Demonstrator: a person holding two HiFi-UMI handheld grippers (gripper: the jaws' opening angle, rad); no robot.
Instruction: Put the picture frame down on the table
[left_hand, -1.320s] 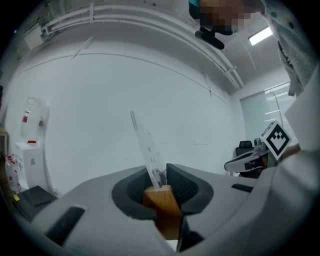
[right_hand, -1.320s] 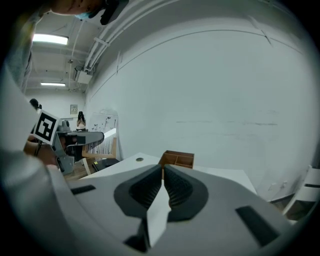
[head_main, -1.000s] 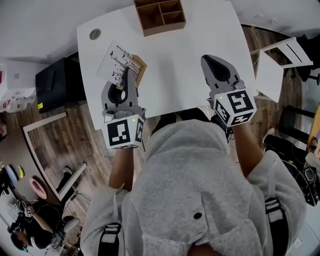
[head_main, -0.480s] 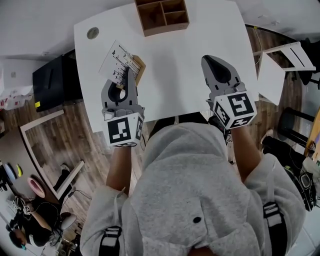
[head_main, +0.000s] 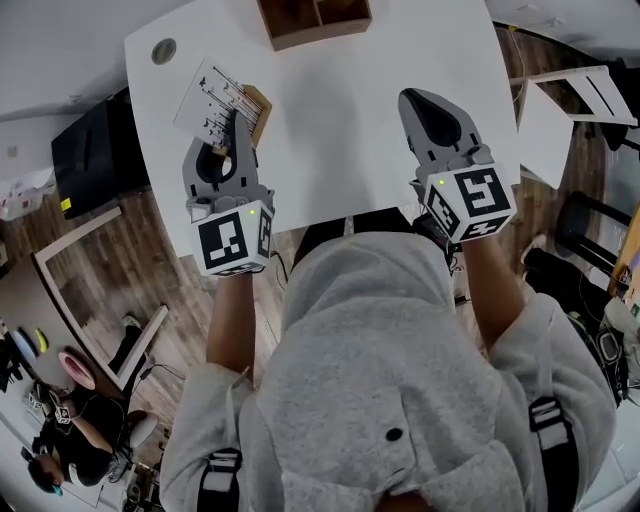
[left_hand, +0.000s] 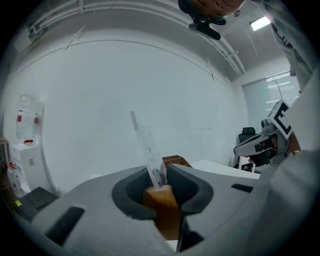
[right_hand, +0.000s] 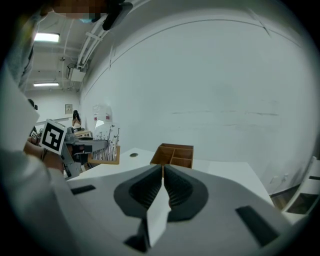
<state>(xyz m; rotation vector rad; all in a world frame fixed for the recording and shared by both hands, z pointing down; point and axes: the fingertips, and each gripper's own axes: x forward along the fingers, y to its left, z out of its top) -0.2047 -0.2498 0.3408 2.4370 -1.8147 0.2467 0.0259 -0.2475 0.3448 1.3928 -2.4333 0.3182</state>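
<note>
Nearest, the person's grey hood (head_main: 390, 330) fills the lower head view and hides part of the table's near edge. At 10 o'clock the left gripper (head_main: 235, 135) has its jaws closed partway on the picture frame (head_main: 222, 100), pinching its wooden base. The gripper covers the frame's lower part, so whether the frame touches the table (head_main: 330, 130) cannot be told. In the left gripper view the pane shows only as a thin tilted edge. At 2 o'clock the right gripper (head_main: 418, 100) has its jaws together with nothing between them. At 12 o'clock a wooden box (head_main: 310, 25) is cut off by the top edge.
</note>
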